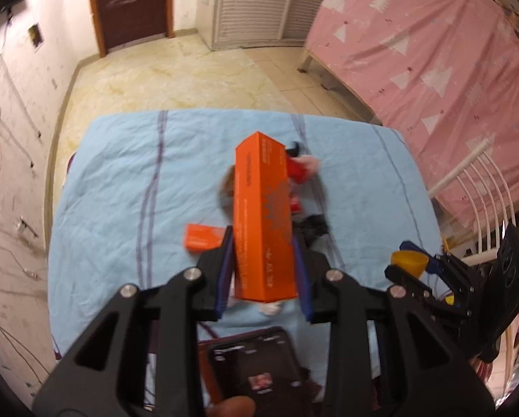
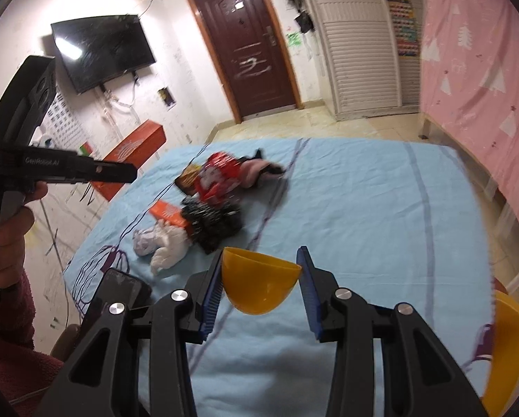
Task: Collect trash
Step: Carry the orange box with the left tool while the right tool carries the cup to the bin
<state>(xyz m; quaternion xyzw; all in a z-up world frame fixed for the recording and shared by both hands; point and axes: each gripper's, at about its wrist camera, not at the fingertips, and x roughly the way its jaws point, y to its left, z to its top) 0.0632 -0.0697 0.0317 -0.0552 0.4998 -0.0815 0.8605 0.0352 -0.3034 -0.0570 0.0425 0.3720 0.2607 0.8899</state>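
Note:
My left gripper (image 1: pixel 263 243) is shut on a long orange carton (image 1: pixel 262 219) and holds it above the blue bedsheet (image 1: pixel 127 180); the carton also shows in the right wrist view (image 2: pixel 134 149). My right gripper (image 2: pixel 262 278) is shut on a small yellow bowl (image 2: pixel 259 285), also seen in the left wrist view (image 1: pixel 408 260). On the sheet lie a small orange box (image 2: pixel 169 213), a red snack bag (image 2: pixel 217 177), a black wrapper (image 2: pixel 214 222), a white crumpled tissue (image 2: pixel 162 243) and a pink cloth (image 2: pixel 256 170).
A black phone (image 2: pixel 120 288) lies at the sheet's near left corner. A yellow container (image 2: pixel 506 344) stands at the right edge. A pink curtain (image 2: pixel 485 69) hangs on the right. A TV (image 2: pixel 103 52), a door (image 2: pixel 249 45) and tiled floor (image 1: pixel 189 76) lie beyond.

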